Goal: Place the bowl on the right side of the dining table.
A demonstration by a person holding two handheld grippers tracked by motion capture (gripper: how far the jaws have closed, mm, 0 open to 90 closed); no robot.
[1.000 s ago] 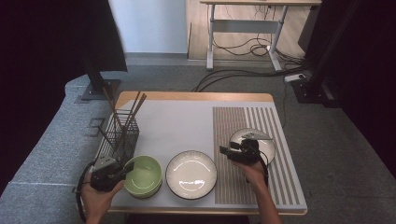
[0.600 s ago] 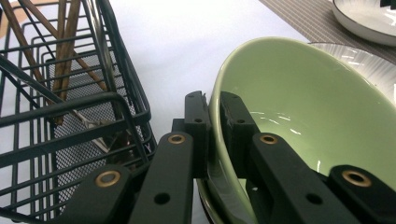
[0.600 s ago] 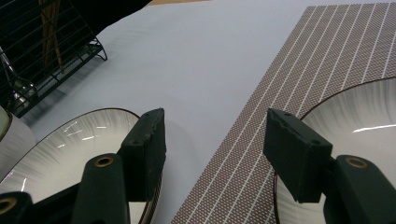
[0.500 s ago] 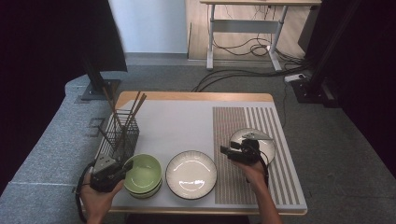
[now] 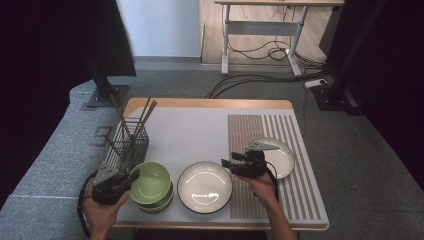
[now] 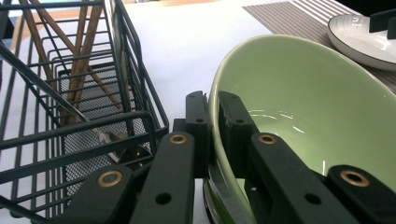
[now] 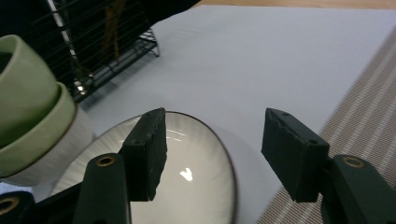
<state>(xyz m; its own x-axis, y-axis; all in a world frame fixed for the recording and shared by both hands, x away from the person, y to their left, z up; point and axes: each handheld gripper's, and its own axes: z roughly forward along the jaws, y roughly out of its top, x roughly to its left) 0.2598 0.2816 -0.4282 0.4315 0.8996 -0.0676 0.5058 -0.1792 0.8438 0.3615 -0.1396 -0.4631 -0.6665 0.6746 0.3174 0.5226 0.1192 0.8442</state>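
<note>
My left gripper (image 5: 131,176) is right at the green bowl (image 5: 150,181), much nearer to it than my right one. The bowl sits on top of another green bowl at the near left of the surface (image 5: 195,132), just in front of the black wire basket (image 5: 127,142) with sticks in it. The bowl lies to the right of my left hand (image 5: 102,212), so close that there is no gap. In the left gripper view my two fingers (image 6: 201,128) pinch the rim of the green bowl (image 6: 303,93), one finger outside the wall and one inside. The fingers are nearly shut, with just the thin rim between them. I think the next move is to lift this top bowl straight up off the one below.

My right gripper (image 5: 231,164) hangs over the right edge of the big dark-rimmed plate (image 5: 205,186) in the middle. A smaller white plate (image 5: 280,156) lies behind it on the striped mat (image 5: 280,132). In the right gripper view my fingers (image 7: 147,149) stand wide apart and hold nothing. The plate (image 7: 196,186) shines below them, and I do not see them touching it.
</note>
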